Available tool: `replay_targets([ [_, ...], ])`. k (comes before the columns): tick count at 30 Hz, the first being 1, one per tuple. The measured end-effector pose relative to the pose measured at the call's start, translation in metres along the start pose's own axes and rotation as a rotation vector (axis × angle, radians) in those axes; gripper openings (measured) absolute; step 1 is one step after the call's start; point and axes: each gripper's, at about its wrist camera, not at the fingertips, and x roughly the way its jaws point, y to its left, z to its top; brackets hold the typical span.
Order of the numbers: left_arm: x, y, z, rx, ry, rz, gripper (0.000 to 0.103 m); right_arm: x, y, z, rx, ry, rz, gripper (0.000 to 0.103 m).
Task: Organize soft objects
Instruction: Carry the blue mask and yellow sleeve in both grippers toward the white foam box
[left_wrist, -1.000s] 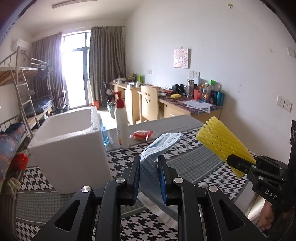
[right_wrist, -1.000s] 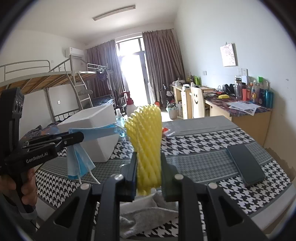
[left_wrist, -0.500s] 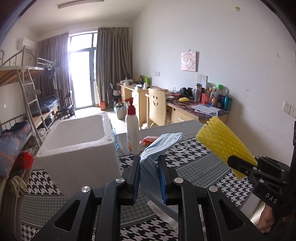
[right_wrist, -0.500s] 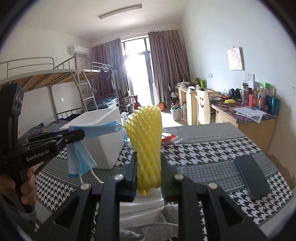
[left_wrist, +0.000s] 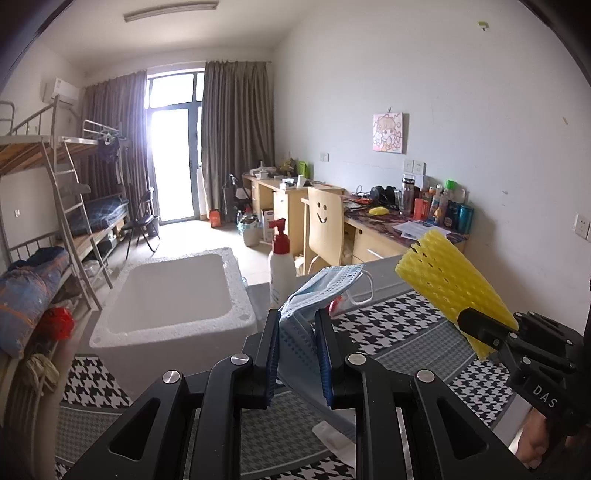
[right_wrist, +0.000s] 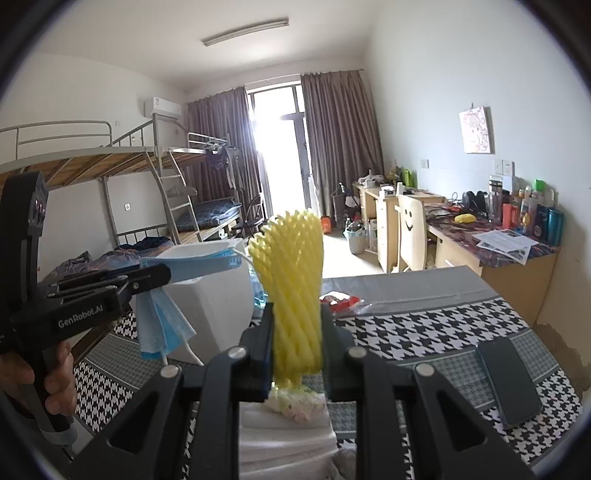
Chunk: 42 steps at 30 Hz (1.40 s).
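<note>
My left gripper (left_wrist: 297, 325) is shut on a blue face mask (left_wrist: 317, 291), held in the air above the houndstooth-covered table (left_wrist: 399, 325). The same mask (right_wrist: 162, 325) hangs from the left gripper (right_wrist: 162, 275) in the right wrist view. A yellow foam net sleeve (right_wrist: 291, 280) stands upright between the pads of my right gripper (right_wrist: 297, 321), which is shut on it. That sleeve (left_wrist: 447, 284) and the right gripper (left_wrist: 465, 321) show at the right of the left wrist view. A white foam box (left_wrist: 173, 306) stands open-topped ahead on the left.
A white pump bottle with a red top (left_wrist: 281, 266) and a red packet (right_wrist: 338, 299) sit beyond the box. A dark phone (right_wrist: 508, 380) lies at the table's right. White foam pieces and a grey cloth (right_wrist: 288, 424) lie below my right gripper. Desks, a chair and bunk beds stand beyond.
Both grippers have risen with their loads; the table and foam box sit lower in both views. The grips are unchanged.
</note>
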Motion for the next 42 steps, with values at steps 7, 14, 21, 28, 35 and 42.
replay_targets([
  [7, 0.003, 0.005, 0.011, 0.001, -0.018, 0.023, 0.020, 0.007, 0.001, 0.007, 0.003, -0.004, -0.007, 0.024],
  [14, 0.006, 0.013, 0.024, -0.015, -0.046, 0.060, 0.020, 0.013, 0.006, 0.018, -0.005, -0.015, 0.003, 0.025],
  [21, 0.009, 0.021, 0.031, -0.034, -0.052, 0.071, 0.020, 0.018, 0.009, 0.022, -0.015, -0.020, 0.011, 0.024],
  [28, 0.013, 0.028, 0.037, -0.036, -0.061, 0.109, 0.020, 0.023, 0.014, 0.028, -0.027, -0.018, 0.023, 0.024],
  [35, 0.011, 0.044, 0.046, -0.051, -0.073, 0.152, 0.020, 0.030, 0.022, 0.037, -0.039, -0.025, 0.037, 0.024],
  [42, 0.011, 0.059, 0.053, -0.069, -0.080, 0.196, 0.020, 0.039, 0.035, 0.046, -0.063, -0.027, 0.072, 0.024],
])
